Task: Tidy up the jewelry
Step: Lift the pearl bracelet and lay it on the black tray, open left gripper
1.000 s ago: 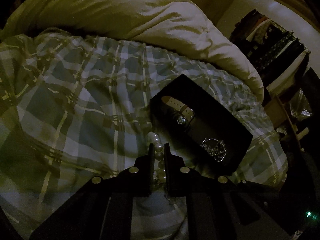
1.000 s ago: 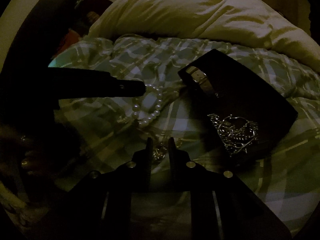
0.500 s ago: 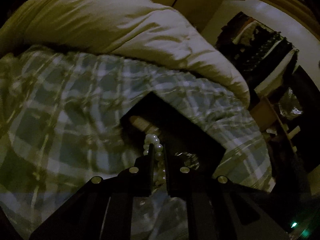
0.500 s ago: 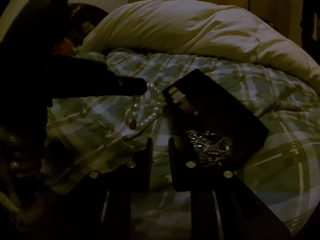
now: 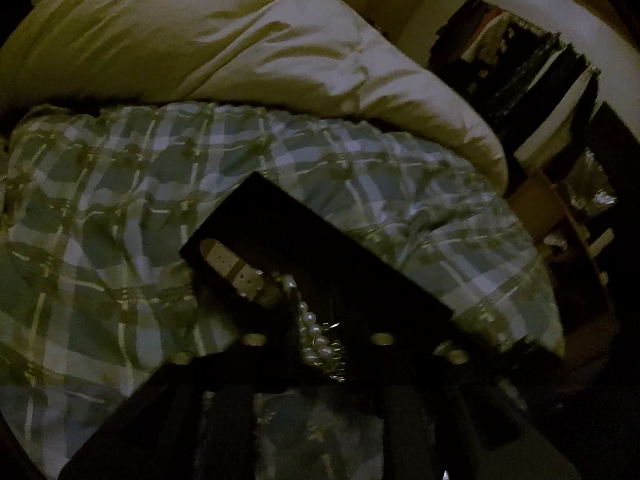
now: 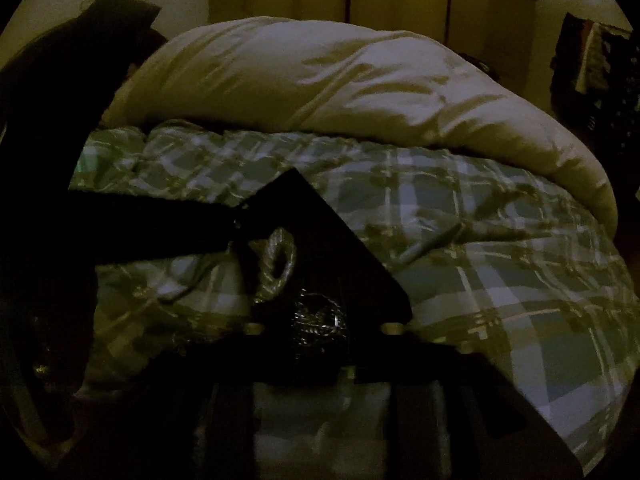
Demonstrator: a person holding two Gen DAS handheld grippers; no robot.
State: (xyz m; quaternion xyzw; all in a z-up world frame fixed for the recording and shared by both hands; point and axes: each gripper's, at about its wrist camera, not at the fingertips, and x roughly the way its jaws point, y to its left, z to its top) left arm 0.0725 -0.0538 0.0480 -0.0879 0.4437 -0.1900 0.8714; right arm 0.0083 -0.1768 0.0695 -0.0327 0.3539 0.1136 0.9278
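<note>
A black jewelry tray lies on the plaid bedcover. A watch with a pale strap lies at the tray's left end. My left gripper is shut on a pearl necklace, held over the tray; a silver chain piece shows just beyond it. In the right wrist view the tray holds the watch and the silver chain piece. My left gripper reaches in from the left over the tray. My right gripper is dark against the tray; its jaws are hard to make out.
A plaid bedcover covers the bed, with a bulky cream duvet piled behind. Shelves and clutter stand past the bed's right edge. A dark shape fills the left of the right wrist view.
My left gripper has lifted the pearl necklace off the bedcover and carried it right, over the tray. My right gripper has moved toward the tray's near end.
</note>
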